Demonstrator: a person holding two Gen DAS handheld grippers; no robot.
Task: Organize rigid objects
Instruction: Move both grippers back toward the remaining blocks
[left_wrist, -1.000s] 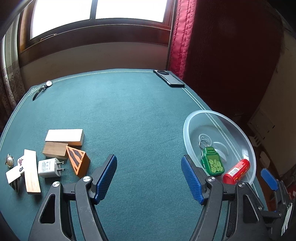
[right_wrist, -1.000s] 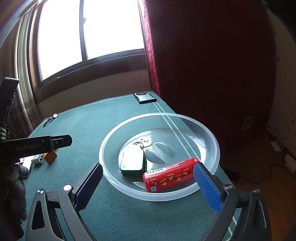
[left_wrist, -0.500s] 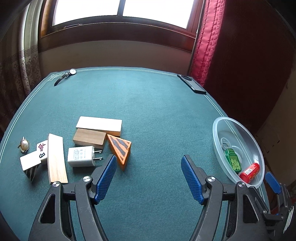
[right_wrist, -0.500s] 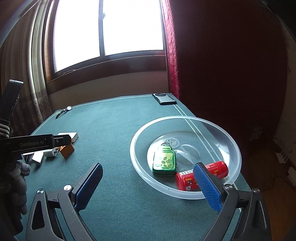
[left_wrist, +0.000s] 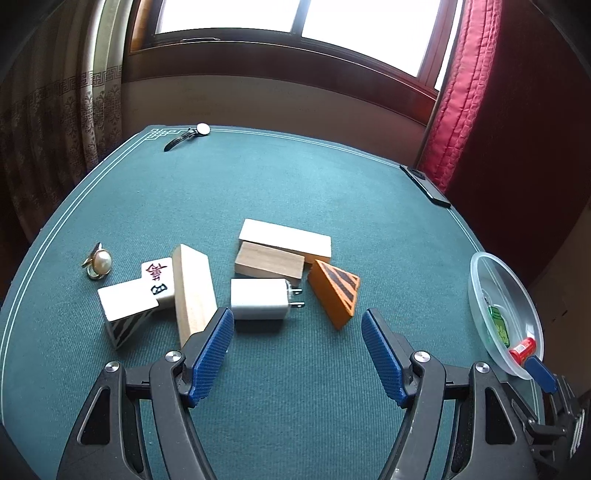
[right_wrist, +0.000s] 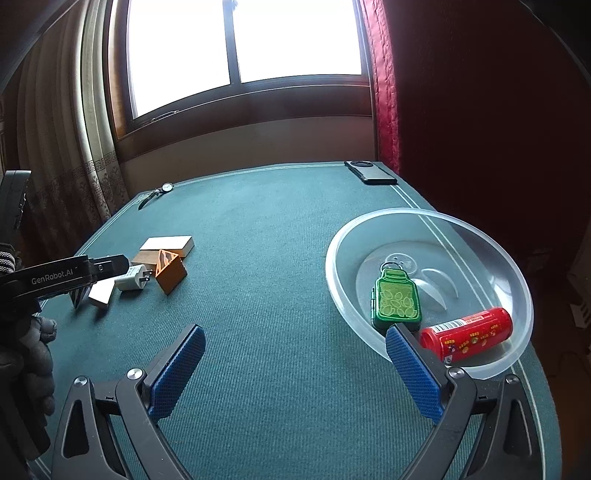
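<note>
1. While the left wrist view looks down on the cluster of loose pieces on the green table (left_wrist: 295, 177), the right wrist view faces the clear plastic bowl (right_wrist: 517, 266) at the table's right edge.
2. Only the left view shows the pearl ring (left_wrist: 99, 263), the mahjong tile (left_wrist: 158, 281) and the striped-sided white block (left_wrist: 125, 306) plainly; they lie at the left of the cluster.
3. Beside them lie a long pale wooden block (left_wrist: 192, 291), a white charger plug (left_wrist: 260, 298), an orange striped wedge (left_wrist: 334, 291), a short tan block (left_wrist: 269, 261) and a white-topped block (left_wrist: 285, 238) touching it behind.
4. Only the right view shows the bowl's contents clearly: a green jar-shaped keychain (right_wrist: 396, 301) and a red tube (right_wrist: 467, 334), lying side by side.
5. Both views show a wristwatch (left_wrist: 188, 136) and a dark phone (right_wrist: 371, 172) at the table's far edge.
6. The left gripper (left_wrist: 297, 350) tilts down toward the table, its blue-padded jaws wide apart with nothing between them, just short of the plug and wedge.
7. In the right view a gloved hand (right_wrist: 26, 354) holds the left gripper's black body.
8. The right gripper (right_wrist: 293, 365) also slants down, jaws wide and bare, its right pad overlapping the bowl's near rim in the picture.
</note>
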